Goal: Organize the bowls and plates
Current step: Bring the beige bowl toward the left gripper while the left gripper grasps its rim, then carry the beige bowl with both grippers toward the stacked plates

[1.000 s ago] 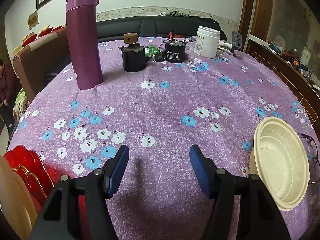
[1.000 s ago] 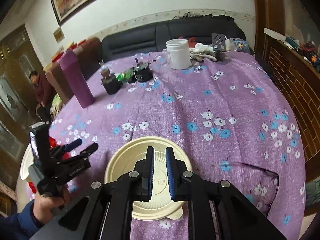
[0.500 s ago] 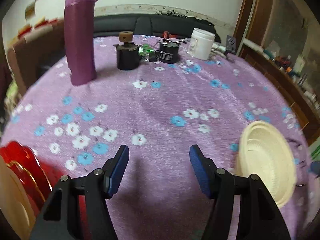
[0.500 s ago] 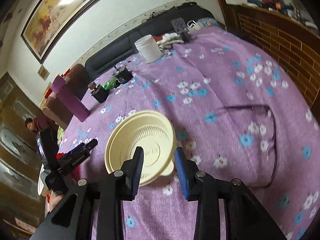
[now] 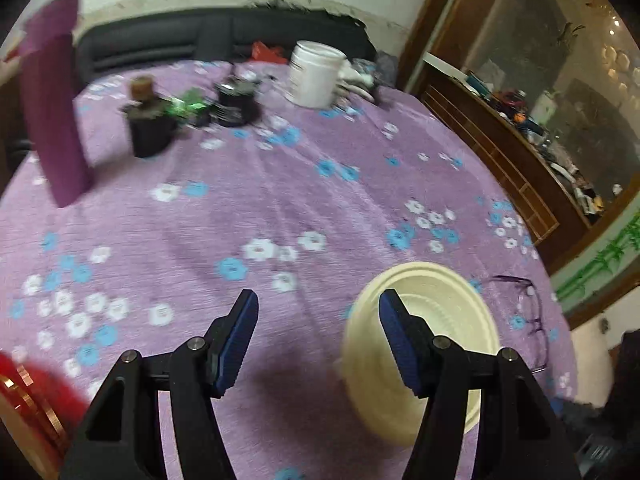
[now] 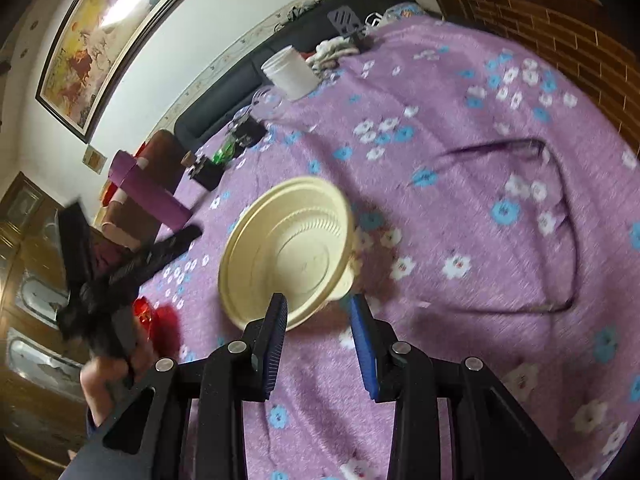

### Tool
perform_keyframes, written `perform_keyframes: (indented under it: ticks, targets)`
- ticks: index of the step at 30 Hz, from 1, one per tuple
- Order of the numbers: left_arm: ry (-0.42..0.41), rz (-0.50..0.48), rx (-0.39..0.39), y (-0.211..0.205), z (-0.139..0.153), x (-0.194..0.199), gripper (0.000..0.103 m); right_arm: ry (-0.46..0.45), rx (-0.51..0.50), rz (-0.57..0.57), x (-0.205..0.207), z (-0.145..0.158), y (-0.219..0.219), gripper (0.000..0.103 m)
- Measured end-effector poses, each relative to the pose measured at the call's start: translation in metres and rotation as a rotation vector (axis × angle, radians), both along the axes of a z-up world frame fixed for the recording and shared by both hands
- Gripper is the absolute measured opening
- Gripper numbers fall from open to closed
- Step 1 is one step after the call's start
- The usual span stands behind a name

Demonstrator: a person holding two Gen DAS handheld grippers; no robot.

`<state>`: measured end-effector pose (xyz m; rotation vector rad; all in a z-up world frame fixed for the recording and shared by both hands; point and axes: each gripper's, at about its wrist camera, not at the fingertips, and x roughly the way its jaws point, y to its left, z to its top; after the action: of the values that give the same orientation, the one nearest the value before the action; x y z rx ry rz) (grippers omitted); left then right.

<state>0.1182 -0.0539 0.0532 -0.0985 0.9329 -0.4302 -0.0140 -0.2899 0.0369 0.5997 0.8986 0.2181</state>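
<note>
Bowl (image 6: pixel 290 248): a cream, ribbed, thin-walled disposable one, by the look of it light and fairly stiff but easy to flex or crack if squeezed hard across the wall. It would likely slide on the cloth or tip if nudged, since it carries almost no weight. The rim is the sensible place to take it, one pad inside and one outside, with a light pinch.

Going left to right in the left wrist view: a red plate (image 5: pixel 24 384) shows at the lower left edge, blurred. The left tool (image 5: pixel 318 338) hangs above the purple flowered worktop (image 5: pixel 280 184) with its pads wide apart and nothing between them. The bowl (image 5: pixel 440 320) sits just behind its right pad, tilted toward the camera; whether pad and bowl touch I cannot tell. A pair of spectacles (image 5: pixel 528 320) lies on the cloth just right of the bowl.

In the right wrist view the left tool (image 6: pixel 120 268) appears at the left, held in a hand. The bowl comes next, tipped up on its edge near the worktop's middle. The right tool (image 6: pixel 318 320) is partly open, its pads on either side of the bowl's near rim and not pinching it; the left pad looks close to the rim, contact uncertain.
</note>
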Motion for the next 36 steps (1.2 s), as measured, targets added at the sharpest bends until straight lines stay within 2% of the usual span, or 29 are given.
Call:
perform_keyframes:
  ticks: [3, 5, 7, 11, 15, 20, 24, 29, 30, 31, 32, 36]
  targets:
    - [0.024, -0.026, 0.019, -0.012, -0.013, 0.010, 0.060, 0.020, 0.020, 0.019, 0.001, -0.008, 0.008, 0.035]
    - [0.042, -0.039, 0.023, -0.016, -0.021, 0.014, 0.049, 0.028, 0.028, 0.024, 0.004, -0.011, 0.010, 0.035]
    - [0.061, -0.051, 0.021, -0.019, -0.028, 0.016, 0.045, 0.034, 0.018, 0.024, 0.006, -0.013, 0.013, 0.035]
    - [0.081, -0.102, 0.021, -0.023, -0.035, 0.007, 0.025, 0.034, -0.007, 0.014, 0.014, -0.015, 0.016, 0.035]
    - [0.062, -0.152, 0.042, -0.029, -0.036, -0.015, 0.025, 0.012, -0.069, -0.006, 0.019, -0.010, 0.015, 0.035]
    - [0.029, -0.170, 0.064, -0.031, -0.032, -0.032, 0.025, -0.006, -0.113, -0.037, 0.024, -0.006, 0.009, 0.034]
    - [-0.010, -0.135, 0.125, -0.032, -0.032, -0.026, 0.025, -0.009, -0.113, -0.038, 0.027, -0.005, 0.008, 0.034]
    - [-0.005, -0.125, 0.123, -0.033, -0.039, -0.018, 0.024, 0.004, -0.125, -0.040, 0.023, -0.008, 0.007, 0.033]
    - [-0.007, -0.128, 0.119, -0.033, -0.040, -0.019, 0.023, 0.009, -0.122, -0.038, 0.023, -0.010, 0.007, 0.031]
    - [-0.010, -0.135, 0.118, -0.034, -0.040, -0.022, 0.017, 0.014, -0.114, -0.035, 0.023, -0.012, 0.007, 0.023]
    - [-0.015, -0.138, 0.119, -0.035, -0.039, -0.025, 0.014, 0.012, -0.109, -0.029, 0.024, -0.013, 0.007, 0.020]
    - [-0.073, -0.115, 0.144, -0.030, -0.029, -0.039, 0.014, -0.014, -0.146, -0.031, 0.022, -0.009, 0.013, 0.016]
